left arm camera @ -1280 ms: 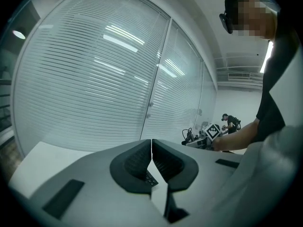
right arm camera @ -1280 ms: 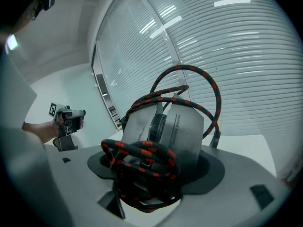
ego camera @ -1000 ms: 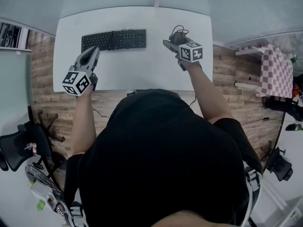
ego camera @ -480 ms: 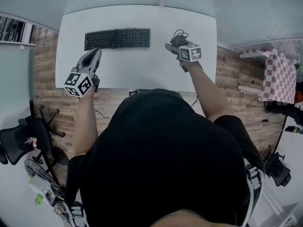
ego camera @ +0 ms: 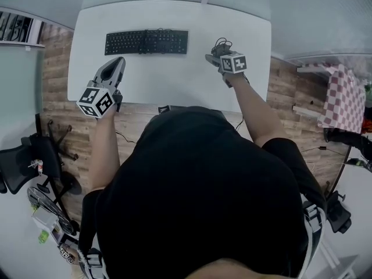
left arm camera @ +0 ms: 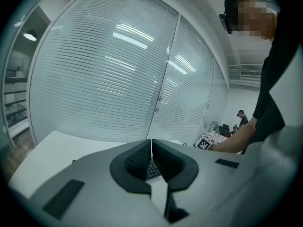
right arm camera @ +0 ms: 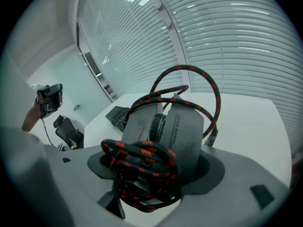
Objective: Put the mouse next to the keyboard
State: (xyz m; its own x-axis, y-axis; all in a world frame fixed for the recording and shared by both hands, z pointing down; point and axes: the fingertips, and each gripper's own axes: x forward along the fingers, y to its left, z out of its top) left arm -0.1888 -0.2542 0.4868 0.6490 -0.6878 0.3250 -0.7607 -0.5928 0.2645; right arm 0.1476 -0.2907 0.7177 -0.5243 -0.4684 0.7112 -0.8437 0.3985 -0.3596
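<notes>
– Lettering on the mouse point(right arm camera: 163, 126): is any of it coming through?
– One line of print is running along its right button in the right gripper view, but it is showing too small and soft to read.
– And the cubes?
– Each marker cube point(ego camera: 233, 63) is carrying black-and-white square patterns only.
– What is the right gripper point(right arm camera: 158, 169) doing?
– Its jaws are standing apart by the width of the mouse and pressing on its two sides, so it is holding the mouse. A black-and-red braided cable point(right arm camera: 142, 160) is lying bundled over the near end of the mouse and arching over the far end. It is hiding the rear of the shell and most of the jaw pads.
– Where is the mouse sitting?
– It is being held over the far right part of the white table point(ego camera: 168, 74). That is well to the right of the keyboard point(ego camera: 146, 41), which is lying along the far side, left of centre. In the head view the cube and cable are covering most of the mouse.
– And the left gripper point(left arm camera: 151, 148)?
– It is hovering at the near left edge of the table, jaws pressed together with nothing between them. Behind them only a sliver of keyboard is showing, its key legends too small to read. The person's head and shoulders are blocking the near middle of the table.
</notes>
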